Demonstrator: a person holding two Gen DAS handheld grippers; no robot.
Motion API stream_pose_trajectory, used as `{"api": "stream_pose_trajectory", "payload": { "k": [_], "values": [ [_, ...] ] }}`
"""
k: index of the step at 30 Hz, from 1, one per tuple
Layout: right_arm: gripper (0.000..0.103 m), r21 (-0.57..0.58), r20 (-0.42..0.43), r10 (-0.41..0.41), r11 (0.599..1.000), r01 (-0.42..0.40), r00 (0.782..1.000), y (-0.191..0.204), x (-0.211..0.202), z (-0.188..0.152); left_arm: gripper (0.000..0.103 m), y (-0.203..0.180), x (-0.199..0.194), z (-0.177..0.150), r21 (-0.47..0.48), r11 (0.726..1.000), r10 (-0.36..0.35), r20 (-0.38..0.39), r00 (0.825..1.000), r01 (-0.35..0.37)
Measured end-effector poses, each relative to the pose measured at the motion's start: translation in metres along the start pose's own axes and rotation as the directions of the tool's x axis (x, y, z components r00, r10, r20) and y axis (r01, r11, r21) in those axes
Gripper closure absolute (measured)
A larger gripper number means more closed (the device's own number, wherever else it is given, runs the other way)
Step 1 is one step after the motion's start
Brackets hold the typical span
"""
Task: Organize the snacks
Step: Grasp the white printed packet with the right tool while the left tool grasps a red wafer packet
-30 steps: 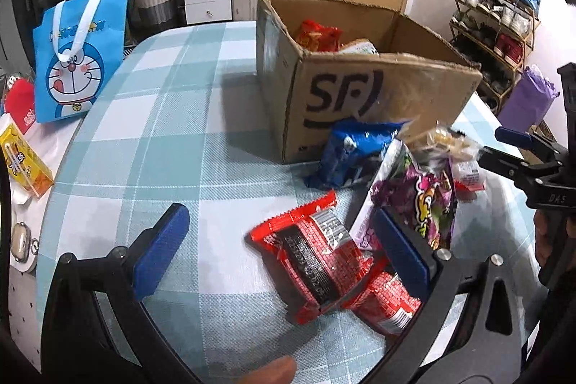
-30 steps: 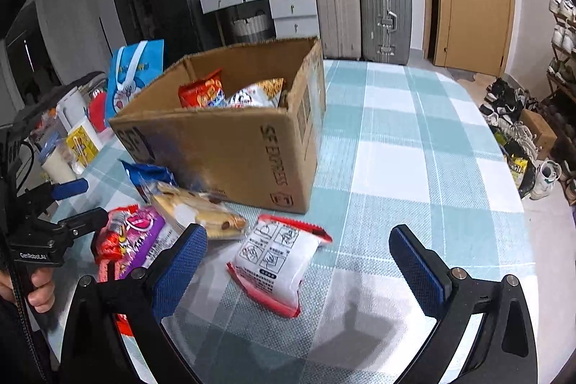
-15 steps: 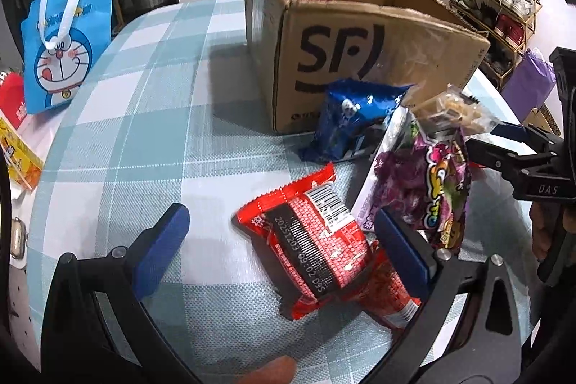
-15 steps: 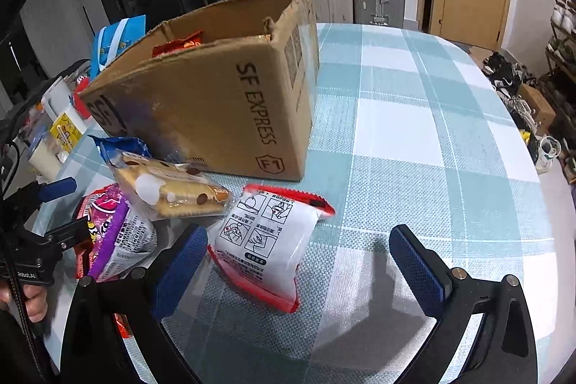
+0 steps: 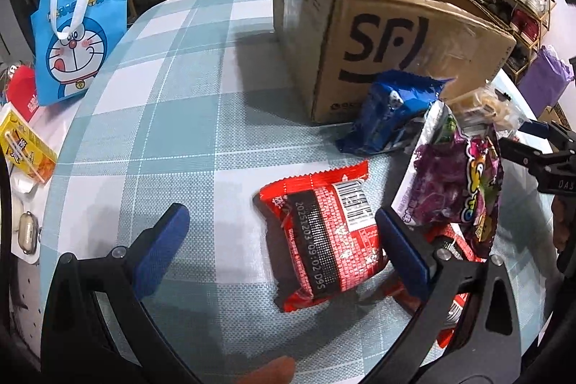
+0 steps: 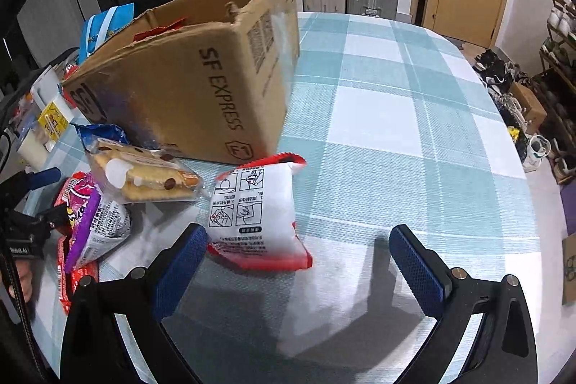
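I am holding the left gripper (image 5: 284, 247) low over the checked worktop (image 5: 162, 117), jaws spread wide around a red snack packet (image 5: 324, 240) lying flat. My right gripper (image 6: 298, 261) is hovering with jaws equally wide, a white packet (image 6: 252, 215) lying between them near the left finger, just beside the cardboard box (image 6: 201, 85).
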State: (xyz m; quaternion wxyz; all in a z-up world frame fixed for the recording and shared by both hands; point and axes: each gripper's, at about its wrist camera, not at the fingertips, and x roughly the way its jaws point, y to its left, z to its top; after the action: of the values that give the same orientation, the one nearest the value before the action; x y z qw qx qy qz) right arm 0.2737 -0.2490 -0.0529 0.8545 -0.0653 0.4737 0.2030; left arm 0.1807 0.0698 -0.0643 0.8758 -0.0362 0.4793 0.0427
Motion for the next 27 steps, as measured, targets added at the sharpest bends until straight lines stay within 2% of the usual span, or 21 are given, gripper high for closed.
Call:
{"api": "stream_pose_trajectory", "payload": {
  "k": [9,12,14,20,24,27],
  "values": [
    [0.001,-0.065,0.028,-0.017,0.998,0.019,0.999,0.016,0.0,-0.002,0.001,-0.014,-0.001,-0.005,0.053,0.999,-0.004,-0.011,1.0,0.004],
    [0.012,-0.068,0.03,-0.005,0.998,0.007,1.0,0.017,0.002,-0.002,0.001,-0.017,-0.001,-0.006,0.058,0.998,-0.009,-0.011,1.0,0.01],
    [0.023,-0.064,0.029,0.018,0.998,-0.016,0.999,0.018,0.002,-0.003,0.003,-0.019,-0.001,-0.006,0.061,0.998,-0.016,-0.014,1.0,0.017],
    [0.034,-0.067,0.044,0.035,0.997,-0.032,0.998,0.019,-0.001,-0.003,0.03,-0.025,-0.003,-0.009,0.091,0.994,-0.054,-0.014,0.998,0.055],
    [0.041,-0.062,0.044,0.045,0.997,-0.042,0.998,0.017,-0.001,-0.003,0.06,-0.027,-0.008,-0.01,0.105,0.992,-0.074,0.002,0.997,0.073],
    [0.043,-0.06,0.048,0.051,0.997,-0.048,0.998,0.018,-0.002,-0.004,0.061,-0.025,-0.012,-0.01,0.087,0.992,-0.089,0.014,0.996,0.087]
  ]
}}
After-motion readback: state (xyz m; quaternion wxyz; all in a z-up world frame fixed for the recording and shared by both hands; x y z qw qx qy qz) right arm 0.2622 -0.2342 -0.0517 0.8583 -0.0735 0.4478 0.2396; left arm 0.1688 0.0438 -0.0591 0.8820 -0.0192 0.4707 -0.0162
